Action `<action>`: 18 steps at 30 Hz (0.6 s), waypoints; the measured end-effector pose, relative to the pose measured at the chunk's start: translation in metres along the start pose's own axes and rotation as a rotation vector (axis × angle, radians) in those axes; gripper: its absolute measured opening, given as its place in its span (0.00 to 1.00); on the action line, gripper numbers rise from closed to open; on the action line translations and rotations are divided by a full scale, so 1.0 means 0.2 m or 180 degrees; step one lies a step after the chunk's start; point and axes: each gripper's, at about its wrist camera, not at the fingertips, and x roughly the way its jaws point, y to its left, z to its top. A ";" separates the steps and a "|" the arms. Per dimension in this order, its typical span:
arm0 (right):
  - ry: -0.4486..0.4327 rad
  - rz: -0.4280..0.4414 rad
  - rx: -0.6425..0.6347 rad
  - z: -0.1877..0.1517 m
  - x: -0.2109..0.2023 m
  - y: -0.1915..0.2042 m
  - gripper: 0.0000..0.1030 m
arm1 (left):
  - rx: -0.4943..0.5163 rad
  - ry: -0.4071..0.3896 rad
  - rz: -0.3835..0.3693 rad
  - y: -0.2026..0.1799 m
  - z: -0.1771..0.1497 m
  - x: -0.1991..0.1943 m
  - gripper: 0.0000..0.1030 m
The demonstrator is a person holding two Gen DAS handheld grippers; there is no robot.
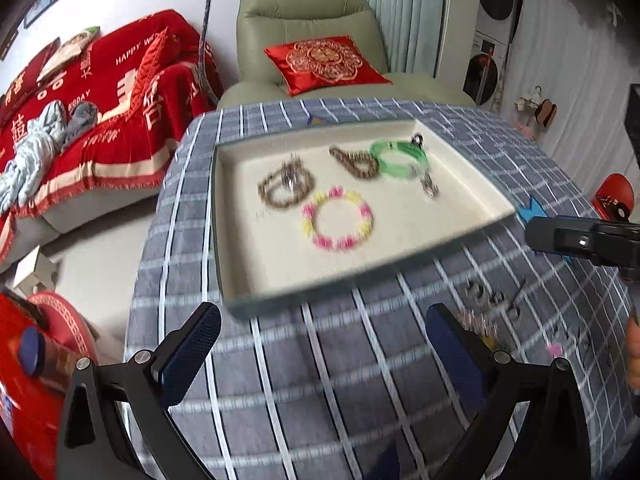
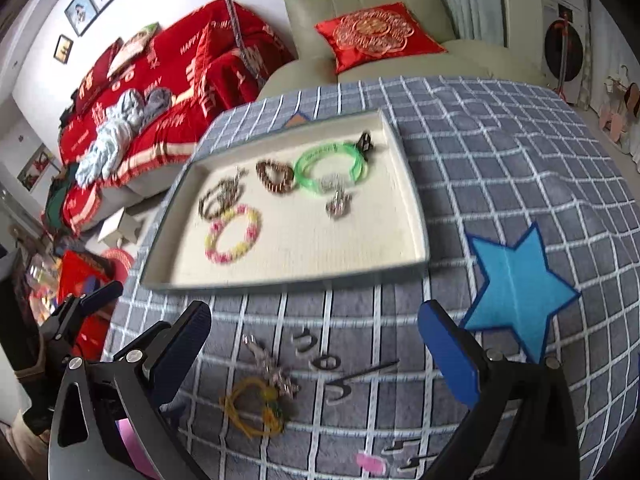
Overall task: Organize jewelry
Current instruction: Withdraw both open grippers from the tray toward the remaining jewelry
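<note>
A cream tray [image 1: 236,284] [image 2: 412,196] sits on the checked tablecloth. In it lie a pink and yellow bead bracelet [image 1: 338,218] [image 2: 234,234], a green bangle [image 1: 398,158] [image 2: 330,166], brown bead bracelets [image 1: 286,186] [image 2: 276,176] and small silver pieces [image 2: 338,204]. Loose on the cloth in front lie a yellow cord bracelet [image 2: 254,406], a silver chain [image 2: 272,368] and silver rings and clips [image 2: 320,354] [image 1: 494,300]. My left gripper [image 1: 324,346] is open and empty above the cloth before the tray. My right gripper [image 2: 316,346] is open and empty over the loose pieces.
A blue felt star [image 2: 516,288] lies right of the tray. A green armchair [image 1: 308,16] with a red cushion stands behind the table, a red-covered sofa [image 1: 92,100] to the left. The table edge drops off at the left.
</note>
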 end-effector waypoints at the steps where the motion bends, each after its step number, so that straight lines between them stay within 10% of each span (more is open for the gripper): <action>1: 0.0045 0.0004 -0.0027 -0.02 0.02 0.01 1.00 | -0.0004 0.0028 -0.0009 0.00 -0.03 -0.01 1.00; 10: 0.0333 0.0067 -0.0369 -0.13 0.16 0.12 0.99 | -0.0142 0.0208 -0.0038 -0.01 -0.23 -0.05 1.00; 18: 0.0496 0.0023 -0.0783 -0.16 0.26 0.24 0.67 | -0.0148 0.0290 -0.0076 -0.07 -0.33 -0.07 1.00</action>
